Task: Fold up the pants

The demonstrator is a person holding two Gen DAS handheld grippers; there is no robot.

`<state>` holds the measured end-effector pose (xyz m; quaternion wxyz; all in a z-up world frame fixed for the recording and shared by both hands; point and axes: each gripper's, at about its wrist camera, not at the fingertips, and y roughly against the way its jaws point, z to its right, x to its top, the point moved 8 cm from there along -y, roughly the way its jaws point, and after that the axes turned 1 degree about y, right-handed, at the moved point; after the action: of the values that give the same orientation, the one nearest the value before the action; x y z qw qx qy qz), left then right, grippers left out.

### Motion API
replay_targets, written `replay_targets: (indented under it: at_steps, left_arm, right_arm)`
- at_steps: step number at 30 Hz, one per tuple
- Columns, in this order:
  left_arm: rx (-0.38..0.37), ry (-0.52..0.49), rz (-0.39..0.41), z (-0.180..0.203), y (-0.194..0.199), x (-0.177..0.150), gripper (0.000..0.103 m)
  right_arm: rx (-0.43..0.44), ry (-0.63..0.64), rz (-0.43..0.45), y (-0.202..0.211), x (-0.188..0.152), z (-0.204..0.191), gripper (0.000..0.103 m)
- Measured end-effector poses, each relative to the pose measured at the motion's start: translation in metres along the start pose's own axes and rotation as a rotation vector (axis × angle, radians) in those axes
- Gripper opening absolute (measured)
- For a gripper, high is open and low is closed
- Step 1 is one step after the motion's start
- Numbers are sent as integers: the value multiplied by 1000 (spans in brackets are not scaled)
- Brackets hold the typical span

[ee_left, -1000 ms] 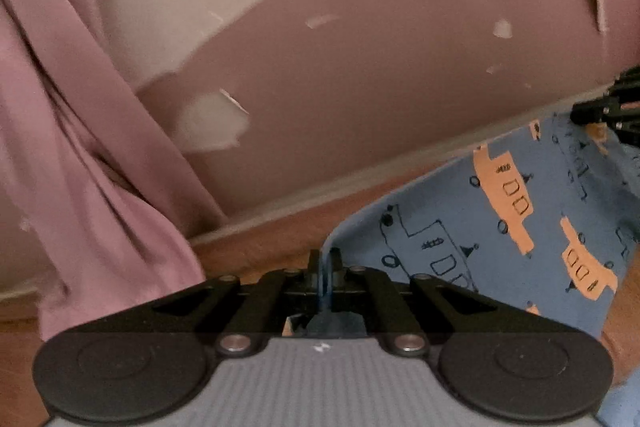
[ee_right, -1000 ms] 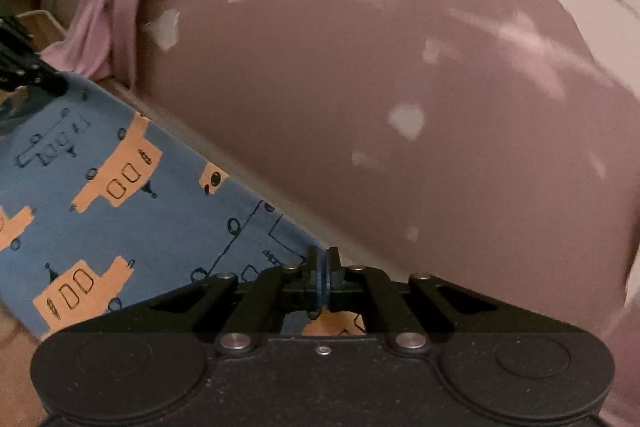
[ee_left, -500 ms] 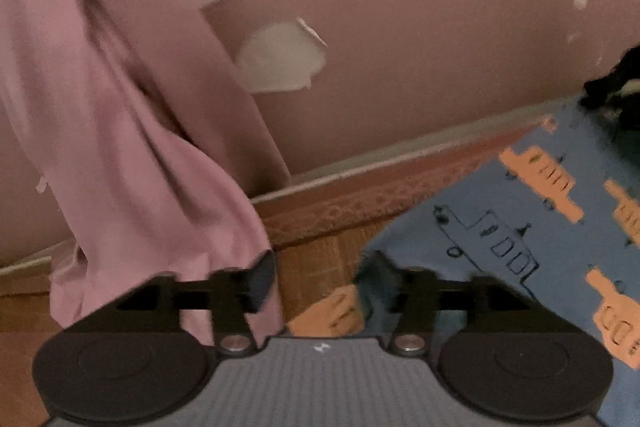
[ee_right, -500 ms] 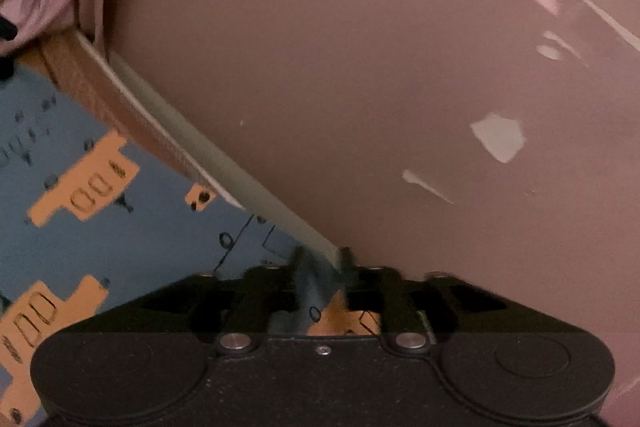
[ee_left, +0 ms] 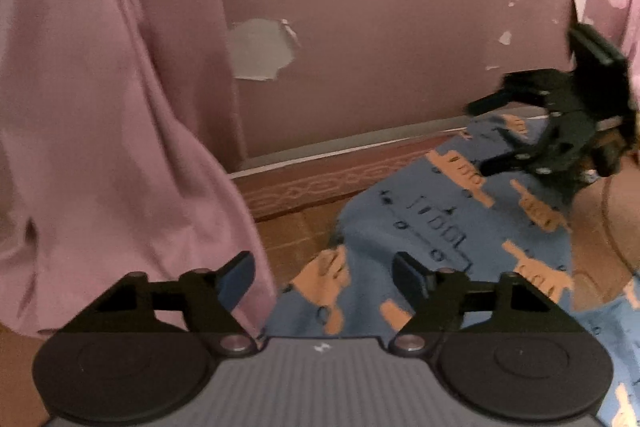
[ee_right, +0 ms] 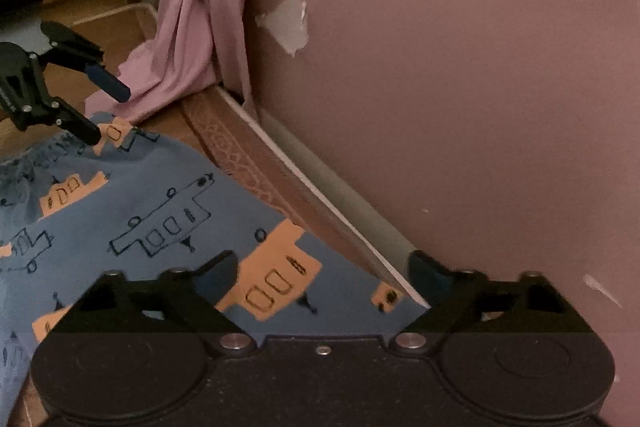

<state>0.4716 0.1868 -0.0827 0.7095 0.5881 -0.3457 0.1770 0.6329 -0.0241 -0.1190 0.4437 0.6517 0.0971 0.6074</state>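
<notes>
In the left wrist view, the left claw (ee_left: 324, 275) is gaping, released, above the pants (ee_left: 440, 239) lying on the floor (ee_left: 296, 239). In the right wrist view, the right claw (ee_right: 324, 279) is likewise spread empty over the far edge; regrasping seems next.

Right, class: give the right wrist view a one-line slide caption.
Right gripper open over blue patterned pants on the floor beside a peeling wall.

No word, number or brand can be read in either view; the pants (ee_right: 168, 211) carry only drawn boat shapes, orange and outlined. The left gripper (ee_left: 326, 277) body bears one small white mark, too small to read.
</notes>
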Motion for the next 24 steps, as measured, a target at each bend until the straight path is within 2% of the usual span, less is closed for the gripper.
replay_targets:
  at_steps: [3,5,6,7,9,12,14,15,16,17,19,23,24]
  left_arm:
    - [-58,27,-23,-3,-3,4,74]
    - [-110,97,-27,-11,0,3,73]
    - [-119,121,-28,-15,1,1,71]
    - [-118,137,-34,-19,2,-1,62]
    - [-109,145,-57,-25,0,-7,52]
    - [-104,151,-90,-29,-3,-15,48]
    - [-90,147,-112,-30,-6,-18,40]
    - [-73,138,-123,-31,-6,-19,29]
    - [-47,124,-136,-31,-8,-19,18]
    - [-27,116,-143,-32,-9,-20,16]
    - [-26,132,-145,-33,-7,-21,15]
    - [-55,179,-147,-36,-5,-21,15]
    - [-69,205,-145,-38,-4,-20,20]
  right_arm:
    - [20,-26,-30,-5,5,7,81]
    - [29,-50,-37,-2,4,14,70]
    - [27,-55,-43,-3,3,16,67]
    - [27,-55,-52,-4,2,18,64]
    - [43,-47,-72,-7,-2,17,59]
    - [47,-20,-78,-10,-4,12,54]
    - [53,-25,-79,-9,-3,12,43]
    - [52,-19,-78,-9,-2,11,40]
    - [53,-9,-78,-8,-2,9,32]
    - [55,2,-78,-6,-2,8,25]
    - [59,15,-80,-4,-2,4,13]
    - [44,-16,-73,-2,-2,4,12]
    - [40,-24,-70,-3,-2,4,12]
